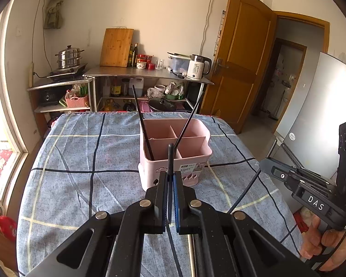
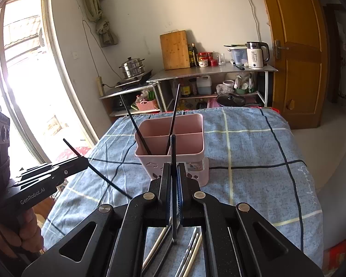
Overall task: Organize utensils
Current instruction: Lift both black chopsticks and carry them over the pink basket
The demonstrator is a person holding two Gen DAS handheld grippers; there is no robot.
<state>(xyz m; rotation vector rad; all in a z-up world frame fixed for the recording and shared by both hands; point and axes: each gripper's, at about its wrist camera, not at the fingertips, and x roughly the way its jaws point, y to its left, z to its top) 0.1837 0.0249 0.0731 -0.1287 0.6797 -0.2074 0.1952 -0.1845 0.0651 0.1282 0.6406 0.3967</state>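
Observation:
A pink divided utensil holder stands on the blue checked tablecloth. Two black chopsticks lean in its compartments. My left gripper is shut on a black chopstick just in front of the holder; the right wrist view shows this gripper with its chopstick at the left. My right gripper is shut on another black chopstick; in the left wrist view this gripper and its chopstick are at the right. Several metal utensils lie on the cloth under the right gripper.
The table fills the foreground. Behind it stands a metal shelf unit with a kettle, cutting board and steamer pot. A wooden door is at the back right, a window at the left.

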